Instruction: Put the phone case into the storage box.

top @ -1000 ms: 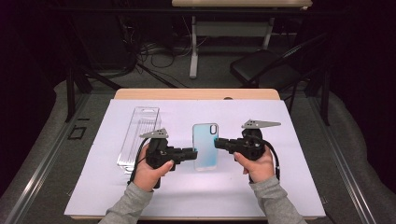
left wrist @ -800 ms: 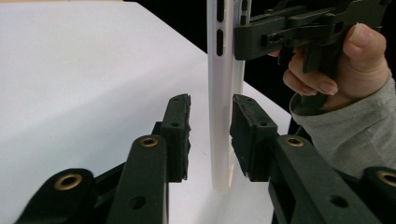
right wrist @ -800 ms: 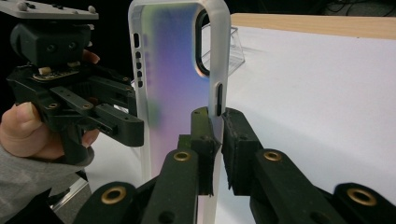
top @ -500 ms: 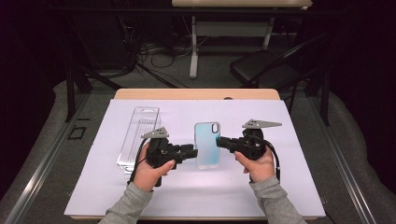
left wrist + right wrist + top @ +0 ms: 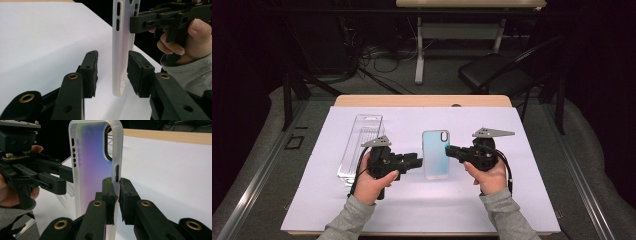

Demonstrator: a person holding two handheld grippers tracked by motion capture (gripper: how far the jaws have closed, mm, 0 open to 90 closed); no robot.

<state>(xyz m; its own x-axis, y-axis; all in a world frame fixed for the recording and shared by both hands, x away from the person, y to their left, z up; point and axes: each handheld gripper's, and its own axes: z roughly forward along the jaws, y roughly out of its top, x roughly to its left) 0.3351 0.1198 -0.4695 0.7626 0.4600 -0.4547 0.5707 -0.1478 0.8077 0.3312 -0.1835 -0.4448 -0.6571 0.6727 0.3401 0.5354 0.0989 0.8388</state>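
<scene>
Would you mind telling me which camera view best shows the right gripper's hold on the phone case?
The right gripper view: the right gripper pinches the phone case by its side edge, close up. The left gripper view shows that grip from the far side, edge-on. The high view shows the case's whole back, but the jaws look tiny.

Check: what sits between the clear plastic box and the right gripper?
In the high view, the left gripper, then the phone case, lie between the clear plastic box and the right gripper, which grips the case's edge.
</scene>
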